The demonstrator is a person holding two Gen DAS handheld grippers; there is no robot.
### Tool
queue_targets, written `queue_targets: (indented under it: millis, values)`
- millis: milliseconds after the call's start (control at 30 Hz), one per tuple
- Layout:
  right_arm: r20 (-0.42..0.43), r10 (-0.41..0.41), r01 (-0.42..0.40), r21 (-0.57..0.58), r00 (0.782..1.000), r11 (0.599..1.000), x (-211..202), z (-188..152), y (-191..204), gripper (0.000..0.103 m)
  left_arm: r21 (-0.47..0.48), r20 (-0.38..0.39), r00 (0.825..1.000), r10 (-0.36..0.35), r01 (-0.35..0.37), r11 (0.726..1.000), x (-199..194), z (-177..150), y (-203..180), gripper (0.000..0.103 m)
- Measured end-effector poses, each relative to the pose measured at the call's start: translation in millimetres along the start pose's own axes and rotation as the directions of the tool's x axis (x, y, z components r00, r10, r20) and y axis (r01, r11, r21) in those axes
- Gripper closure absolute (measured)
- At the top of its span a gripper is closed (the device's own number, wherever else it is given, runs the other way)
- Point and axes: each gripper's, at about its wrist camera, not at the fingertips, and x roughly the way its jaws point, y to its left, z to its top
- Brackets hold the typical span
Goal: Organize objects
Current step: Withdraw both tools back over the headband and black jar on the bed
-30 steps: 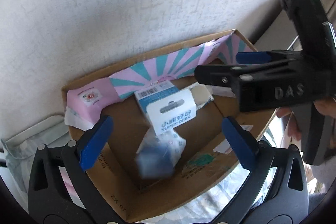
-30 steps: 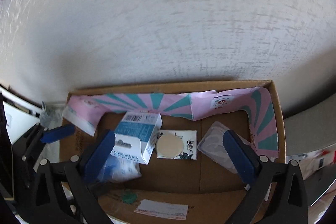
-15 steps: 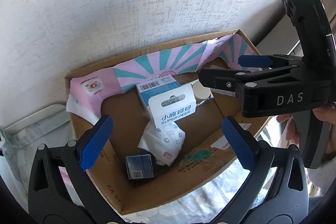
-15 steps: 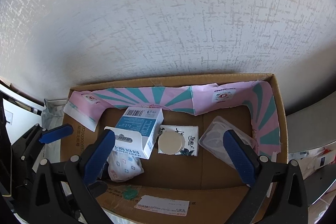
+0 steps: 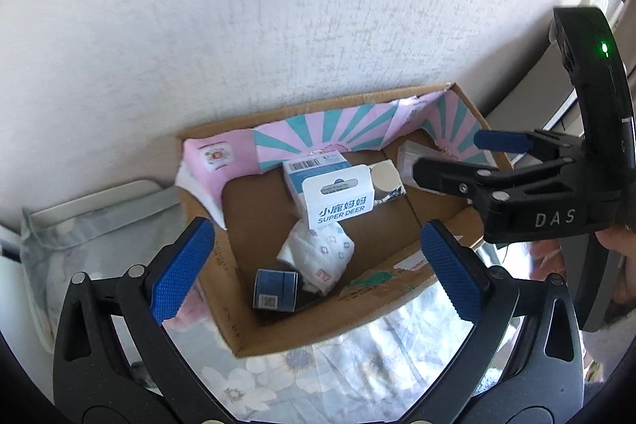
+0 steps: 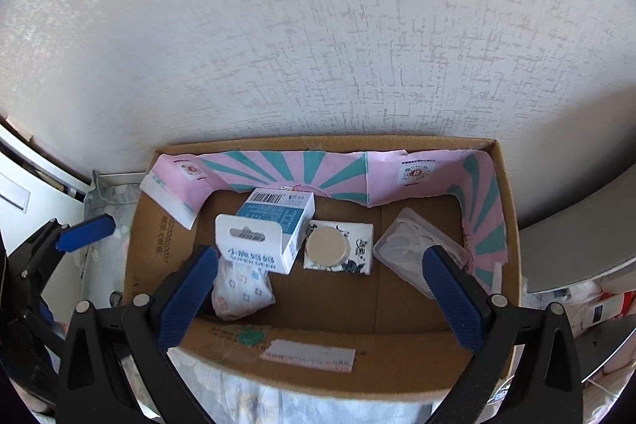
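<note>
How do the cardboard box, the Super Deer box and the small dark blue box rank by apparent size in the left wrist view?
1. cardboard box
2. Super Deer box
3. small dark blue box, though it lies nearer the camera

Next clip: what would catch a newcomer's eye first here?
The open cardboard box against the white wall, lined with pink-and-teal striped paper. Inside, a blue-and-white SUPER DEER carton lies above a patterned white bundle and a small dark blue box. Both grippers hover open and empty.
</note>
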Motion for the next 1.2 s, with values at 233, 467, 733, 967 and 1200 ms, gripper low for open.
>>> queue_targets:
  millis: [233,467,733,967,1200]
  values:
    - [0.063,-0.007,0.010,-0.044,0.998,0.999,-33,-11,7,0.001,-0.055,0.085,0.996,0.042,-0.038,0.998,-39,-10,-1,0.000]
    - [0.121,-0.034,0.044,-0.075,0.992,0.996,-56,-25,16,0.000,-0.135,0.125,0.988,0.090,-0.073,0.988,-71,-30,5,0.000]
    - [0.171,-0.053,0.072,-0.103,0.984,0.992,-78,-37,33,0.000,-0.191,0.178,0.976,0.123,-0.088,0.978,-104,-52,19,0.000]
    - [0.198,-0.038,0.058,-0.095,0.979,0.994,-81,-55,59,0.000,-0.193,0.215,0.967,0.137,-0.095,0.977,-129,-74,42,0.000]
    - [0.247,-0.036,0.060,-0.090,0.968,0.994,-87,-75,108,0.000,-0.172,0.220,0.968,0.121,-0.084,0.982,-150,-101,73,0.000]
